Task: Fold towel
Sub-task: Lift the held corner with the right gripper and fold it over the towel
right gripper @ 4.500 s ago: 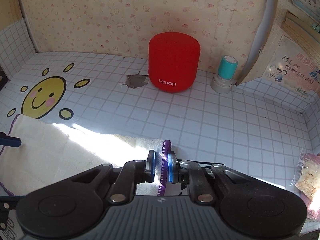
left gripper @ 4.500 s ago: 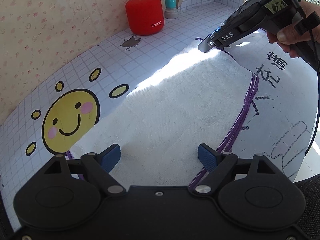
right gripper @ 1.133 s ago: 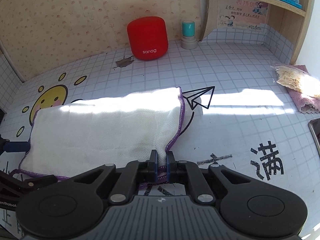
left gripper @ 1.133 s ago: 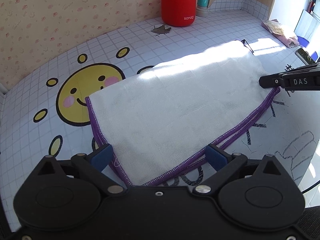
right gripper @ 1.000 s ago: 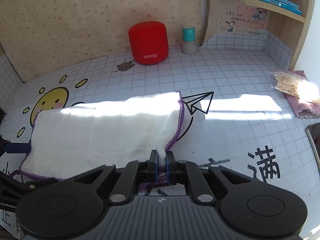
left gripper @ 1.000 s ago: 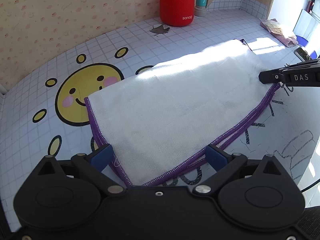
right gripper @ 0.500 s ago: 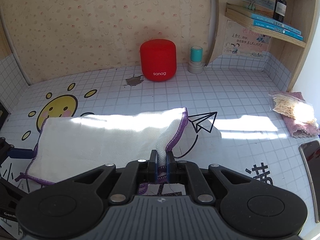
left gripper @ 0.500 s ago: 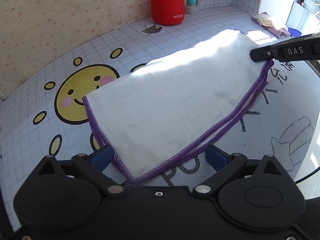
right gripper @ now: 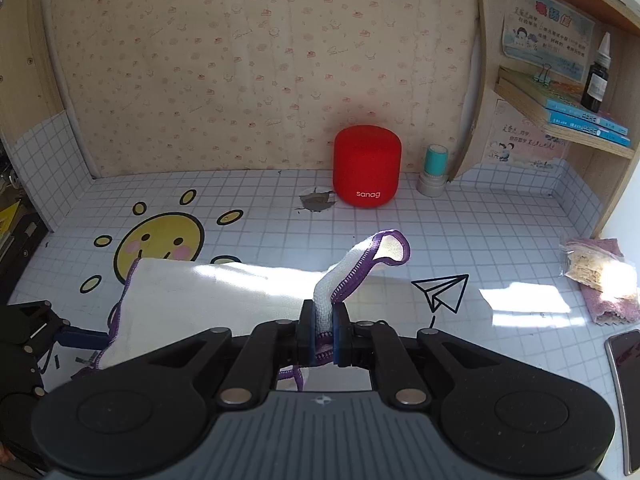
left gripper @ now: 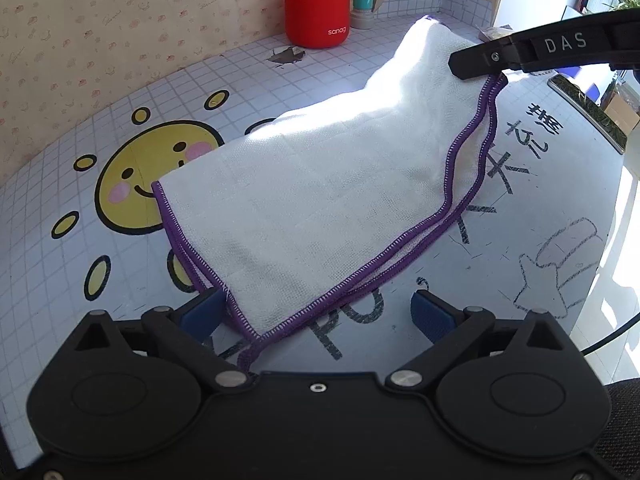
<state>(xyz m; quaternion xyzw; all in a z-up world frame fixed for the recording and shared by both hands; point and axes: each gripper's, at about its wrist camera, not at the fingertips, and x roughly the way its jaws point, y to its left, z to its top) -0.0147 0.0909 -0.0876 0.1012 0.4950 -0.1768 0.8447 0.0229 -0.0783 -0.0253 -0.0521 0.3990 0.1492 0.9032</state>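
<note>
White-tiled desk (left gripper: 120, 92) printed with cartoon drawings fills both views, backed by a beige patterned wall. On it lies the towel (left gripper: 320, 200), white with purple stitched edging, folded double so that two purple hems run side by side along its near right edge; its left end lies flat over part of a yellow smiling sun drawing (left gripper: 156, 176), while its right end is lifted off the desk. The right gripper (right gripper: 323, 330) has its blue fingers pinched nearly together on that raised right corner, and in its own view a loop of bunched cloth with purple hem stands up above the pads. From the left wrist view the same gripper shows as a black bar marked DAS reaching in from the right to the towel's high corner. The left gripper (left gripper: 318, 316) hangs over the near left corner of the towel with its fingers spread wide; the left blue pad (left gripper: 200, 314) sits right against the hem, the right pad stands clear of the cloth, and nothing is clamped. Farther back, against the wall, stands a red cylindrical speaker (right gripper: 367, 166) with a small teal-capped stamp (right gripper: 434, 172) just to its right. At the far right lie a pink cloth with a clear bag (right gripper: 600, 272) on it, and a phone (right gripper: 626, 380) near the desk's edge.
</note>
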